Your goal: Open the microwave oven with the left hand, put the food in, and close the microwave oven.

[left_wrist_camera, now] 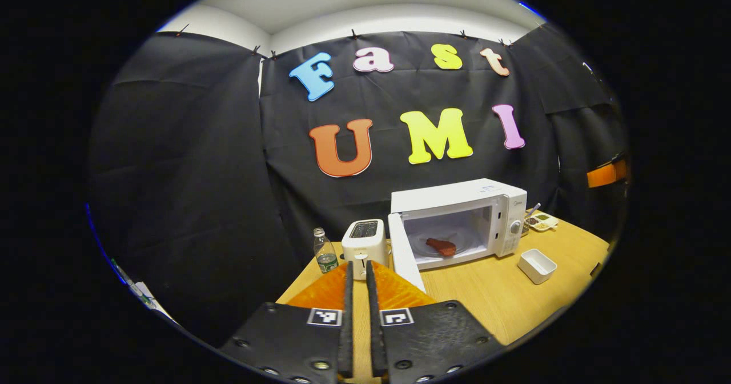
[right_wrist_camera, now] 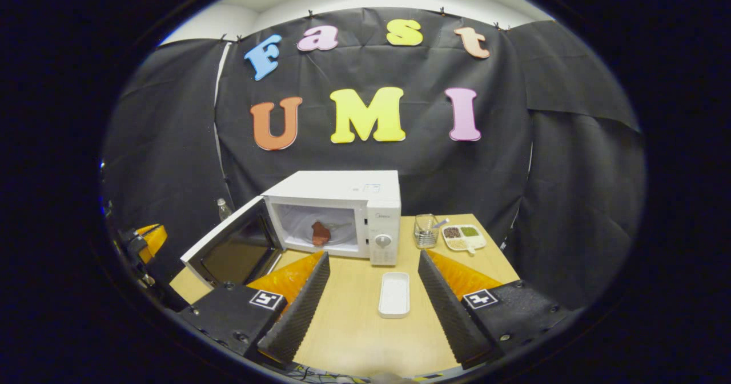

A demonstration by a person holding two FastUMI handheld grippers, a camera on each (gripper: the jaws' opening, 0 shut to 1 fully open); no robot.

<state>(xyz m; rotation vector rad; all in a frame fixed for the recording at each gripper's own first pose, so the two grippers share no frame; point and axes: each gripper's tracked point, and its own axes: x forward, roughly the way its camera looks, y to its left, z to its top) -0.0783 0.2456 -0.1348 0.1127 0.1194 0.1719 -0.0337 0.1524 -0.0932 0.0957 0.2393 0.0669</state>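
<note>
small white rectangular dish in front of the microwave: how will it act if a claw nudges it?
The small white rectangular dish looks empty and shallow, so probably light. It sits flat on the smooth wooden table, so it likely slides rather than tips. Looks rigid; material unclear.

The left gripper view looks from the light wooden table's (left_wrist_camera: 485, 298) near-left edge, the white open-doored microwave oven (left_wrist_camera: 457, 201) at 1 o'clock. The right gripper view faces it near 12 o'clock. Both share the small white rectangular tray (right_wrist_camera: 394, 295).

Open door (right_wrist_camera: 231, 247) juts left of the microwave (right_wrist_camera: 342, 212) mouth — white tray (right_wrist_camera: 394, 294) lies before it.
</note>
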